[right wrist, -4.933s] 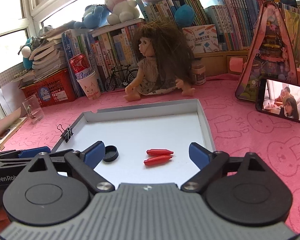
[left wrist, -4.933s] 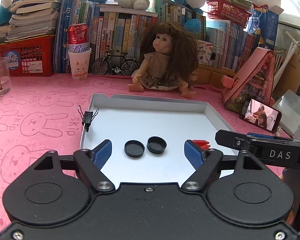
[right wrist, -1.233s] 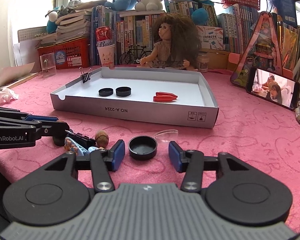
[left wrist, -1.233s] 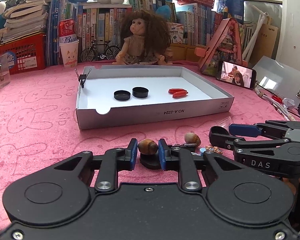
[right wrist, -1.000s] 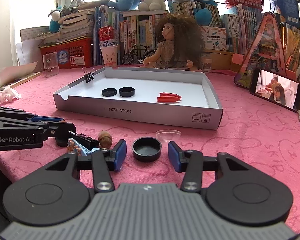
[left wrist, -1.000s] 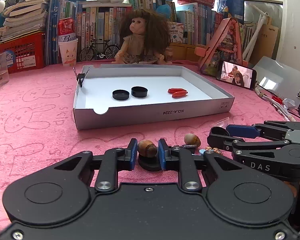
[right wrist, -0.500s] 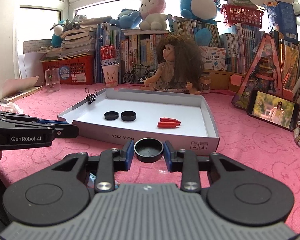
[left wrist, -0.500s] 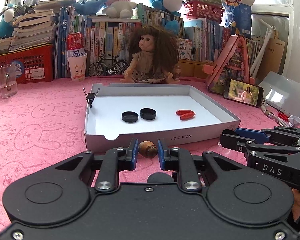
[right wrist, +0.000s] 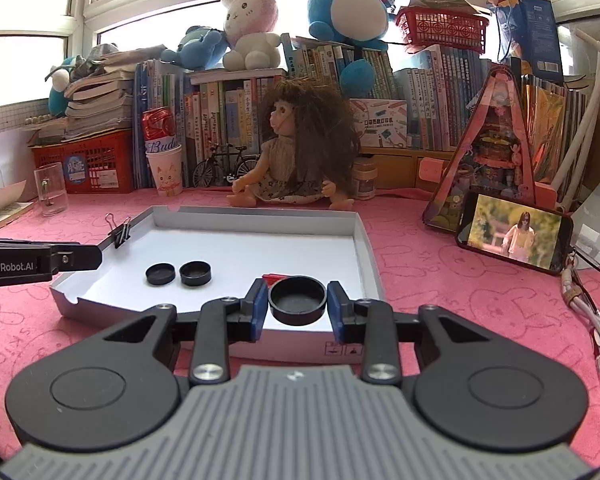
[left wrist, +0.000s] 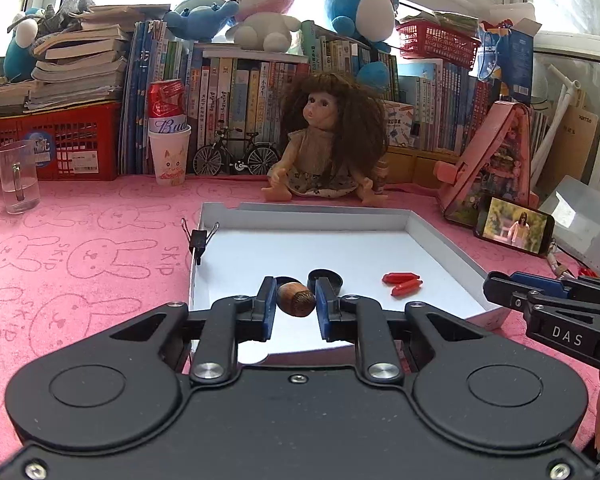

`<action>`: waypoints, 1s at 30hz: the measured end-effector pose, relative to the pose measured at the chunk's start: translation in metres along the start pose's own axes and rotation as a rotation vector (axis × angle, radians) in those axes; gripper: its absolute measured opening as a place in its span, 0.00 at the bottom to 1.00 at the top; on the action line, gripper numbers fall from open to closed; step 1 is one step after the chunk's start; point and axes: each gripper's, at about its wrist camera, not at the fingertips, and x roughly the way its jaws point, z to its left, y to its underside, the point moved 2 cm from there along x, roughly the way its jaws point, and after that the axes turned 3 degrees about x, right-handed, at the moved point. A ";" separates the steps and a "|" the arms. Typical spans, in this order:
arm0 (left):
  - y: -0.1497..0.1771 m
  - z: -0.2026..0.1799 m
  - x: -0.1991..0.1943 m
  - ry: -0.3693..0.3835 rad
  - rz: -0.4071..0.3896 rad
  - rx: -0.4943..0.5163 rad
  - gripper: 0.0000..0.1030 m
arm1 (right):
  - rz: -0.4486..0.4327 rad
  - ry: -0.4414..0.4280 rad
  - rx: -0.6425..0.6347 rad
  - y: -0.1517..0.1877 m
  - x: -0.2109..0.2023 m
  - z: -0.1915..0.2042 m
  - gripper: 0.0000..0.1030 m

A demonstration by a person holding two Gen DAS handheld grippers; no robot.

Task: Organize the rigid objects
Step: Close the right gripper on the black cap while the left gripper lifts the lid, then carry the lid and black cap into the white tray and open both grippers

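1. Left gripper (left wrist: 296,307): jaws drawn close together and clamped on a small brown acorn-like nut (left wrist: 296,299), one blue pad on each side. The nut is carried clear of any surface, over the near end of the white tray (left wrist: 440,240).
2. Right gripper (right wrist: 298,307): jaws partly closed on a round black cap (right wrist: 298,299), pinched across its width, hollow side up. It sits over the tray's near wall (level grip, likely so it sets down flat).
3. Already on the tray floor: two black caps (right wrist: 178,274) side by side at the left-centre, and a pair of red capsule-shaped pieces (left wrist: 402,283) to the right of them. Like lies with like, which suggests sorting by kind.
4. Judgement: the held cap probably belongs beside the two caps; the nut would need its own bare patch of tray.
5. A binder clip (left wrist: 199,240) grips the tray's left wall (reason unclear, perhaps it holds the corner).
6. Risk: the nut is rounded and could roll once let go; a low release looks wise.
7. The tray rests on a pink tabletop (left wrist: 80,248); a doll (left wrist: 328,148) sits behind it.
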 end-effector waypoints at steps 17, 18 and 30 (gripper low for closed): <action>-0.007 0.017 0.065 -0.049 0.071 -0.030 0.19 | 0.072 0.073 0.013 -0.011 0.060 -0.014 0.36; -0.007 0.017 0.068 -0.052 0.074 -0.028 0.19 | 0.076 0.077 0.012 -0.012 0.063 -0.013 0.36; -0.003 0.024 0.102 -0.112 0.157 -0.043 0.19 | 0.132 0.107 0.030 -0.012 0.093 -0.016 0.36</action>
